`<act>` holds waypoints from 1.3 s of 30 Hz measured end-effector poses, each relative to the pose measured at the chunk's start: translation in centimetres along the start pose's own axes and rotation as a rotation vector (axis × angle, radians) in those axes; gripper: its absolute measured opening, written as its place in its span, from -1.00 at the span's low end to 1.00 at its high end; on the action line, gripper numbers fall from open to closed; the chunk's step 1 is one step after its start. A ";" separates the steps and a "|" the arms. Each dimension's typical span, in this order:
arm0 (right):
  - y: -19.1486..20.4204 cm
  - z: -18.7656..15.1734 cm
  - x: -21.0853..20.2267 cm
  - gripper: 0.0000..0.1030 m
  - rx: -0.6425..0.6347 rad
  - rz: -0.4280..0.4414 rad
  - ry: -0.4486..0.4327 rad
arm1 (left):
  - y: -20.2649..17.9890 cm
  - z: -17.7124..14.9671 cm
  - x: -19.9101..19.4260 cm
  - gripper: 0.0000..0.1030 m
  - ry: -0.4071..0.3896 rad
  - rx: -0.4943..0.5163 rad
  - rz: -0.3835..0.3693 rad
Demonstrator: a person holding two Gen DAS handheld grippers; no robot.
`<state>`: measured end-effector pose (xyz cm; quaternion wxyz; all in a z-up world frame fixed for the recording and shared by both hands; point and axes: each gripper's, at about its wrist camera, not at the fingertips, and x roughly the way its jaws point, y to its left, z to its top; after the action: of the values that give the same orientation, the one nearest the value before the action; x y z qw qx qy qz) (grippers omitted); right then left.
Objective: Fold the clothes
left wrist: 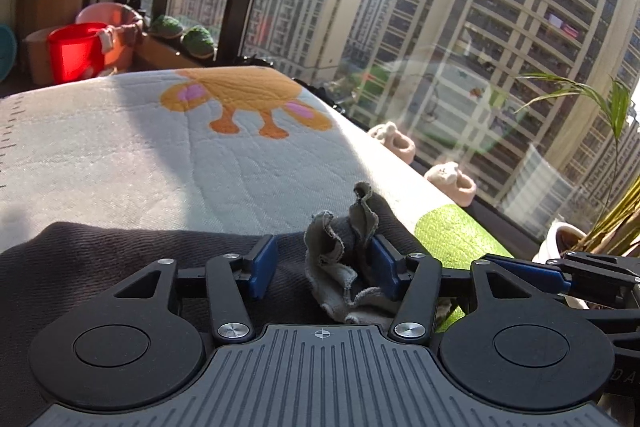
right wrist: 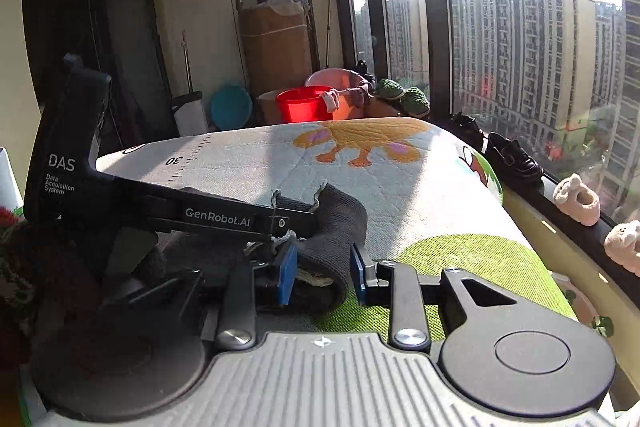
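Left: our left gripper [left wrist: 324, 267] stands partly closed, bunched cuff of the dark grey garment [left wrist: 132, 247] between its pads, grip uncertain | right: right gripper [right wrist: 323, 273] narrow, straddling a rolled sleeve edge, pads not clearly pressing | progress: garment lies on the cartoon mat [left wrist: 140, 147], fold barely begun, most remaining.

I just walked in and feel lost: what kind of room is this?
Probably an enclosed high-rise apartment balcony used for laundry: tall windows face apartment towers, a red bucket and cardboard box sit in the corner, slippers line the sill.
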<state>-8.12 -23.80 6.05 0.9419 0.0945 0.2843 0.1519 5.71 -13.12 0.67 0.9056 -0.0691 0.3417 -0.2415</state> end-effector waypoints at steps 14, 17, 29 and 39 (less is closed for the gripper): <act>4.4 -1.0 4.5 -0.41 -0.199 -0.122 0.000 | 2.7 1.2 -3.7 0.22 -0.091 -0.129 -0.070; 5.3 -1.1 4.1 -0.41 -0.225 -0.135 -0.004 | 1.5 1.5 -2.6 0.26 -0.070 -0.091 -0.064; -1.7 -0.5 3.3 -0.11 0.373 0.073 0.020 | 1.8 -0.3 -1.2 0.24 -0.031 -0.008 0.013; 4.4 -1.3 5.2 -0.28 -0.056 -0.094 0.024 | 3.4 -0.7 -3.1 0.22 -0.051 -0.122 -0.021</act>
<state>-5.73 -17.81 3.55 0.9467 0.0528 0.2955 0.1166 4.55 -8.62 1.02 0.9055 -0.1337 0.3320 -0.2279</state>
